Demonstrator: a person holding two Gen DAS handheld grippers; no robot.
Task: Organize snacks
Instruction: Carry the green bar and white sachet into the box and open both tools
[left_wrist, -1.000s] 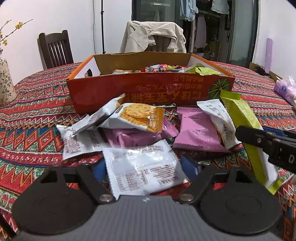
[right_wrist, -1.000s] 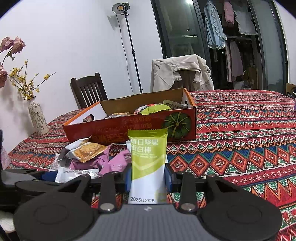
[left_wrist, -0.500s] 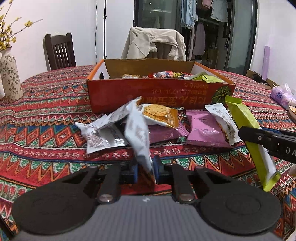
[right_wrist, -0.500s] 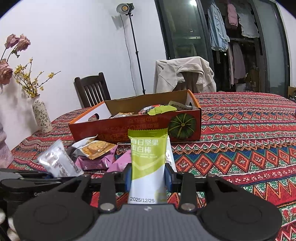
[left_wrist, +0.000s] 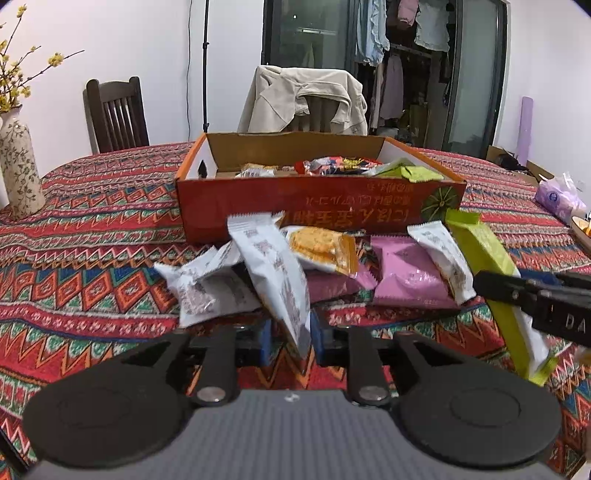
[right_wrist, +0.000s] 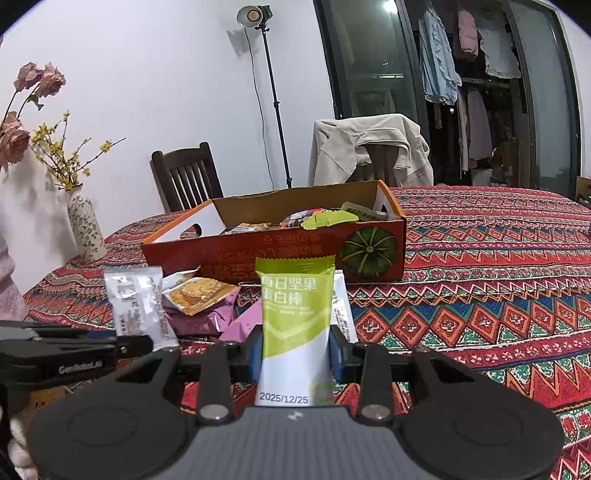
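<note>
We've got the white packet at frame centre, left gripper jaws opening around it. Lower centre, our right gripper, tilted downward, clamps the green bar, stamped "2025/12/25".

Two pink foil snack packets are counted, one green-and-white bar wrapper, one orange biscuit packet, three white foil packets, one orange cardboard box, two grippers.

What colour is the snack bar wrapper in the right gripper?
Lime green on top, white below; the snack bar wrapper shows best in the right wrist view.
</note>
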